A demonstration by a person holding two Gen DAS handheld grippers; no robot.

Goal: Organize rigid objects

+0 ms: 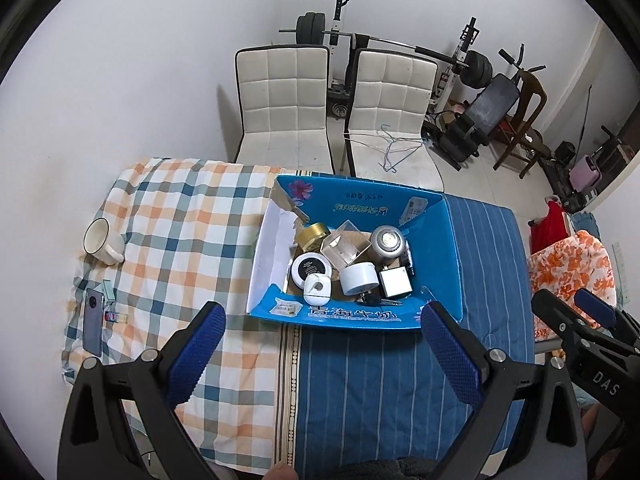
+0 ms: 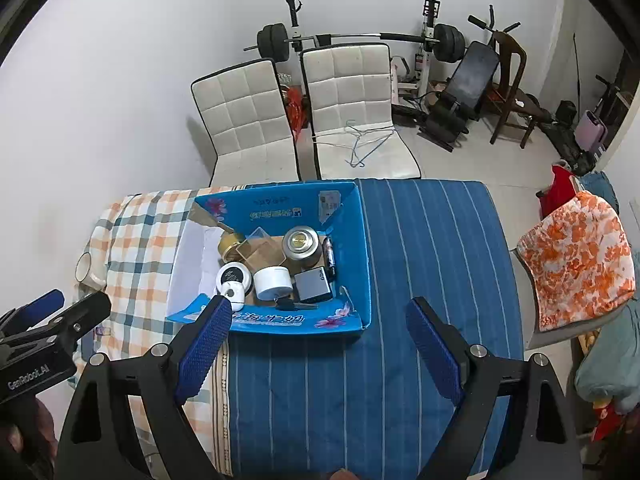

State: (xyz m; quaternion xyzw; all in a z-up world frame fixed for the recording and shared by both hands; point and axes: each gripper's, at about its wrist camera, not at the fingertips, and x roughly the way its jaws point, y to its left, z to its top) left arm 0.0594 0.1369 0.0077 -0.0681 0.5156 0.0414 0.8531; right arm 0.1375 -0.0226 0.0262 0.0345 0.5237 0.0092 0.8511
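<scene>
Both empty gripper [image 1: 322, 344] jaws gape; blue box [image 1: 452, 248] wall hides some contents

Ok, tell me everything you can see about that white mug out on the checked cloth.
The white mug lies tipped on its side on the orange, teal and white checked cloth, near the cloth's left edge, well apart from the blue box. It looks like glazed ceramic, cream-white with a thin dark line round the rim. Its open mouth shows a pale inside that seems empty. No handle shows from here. Nothing but the cloth touches it; neither gripper is near.
</scene>
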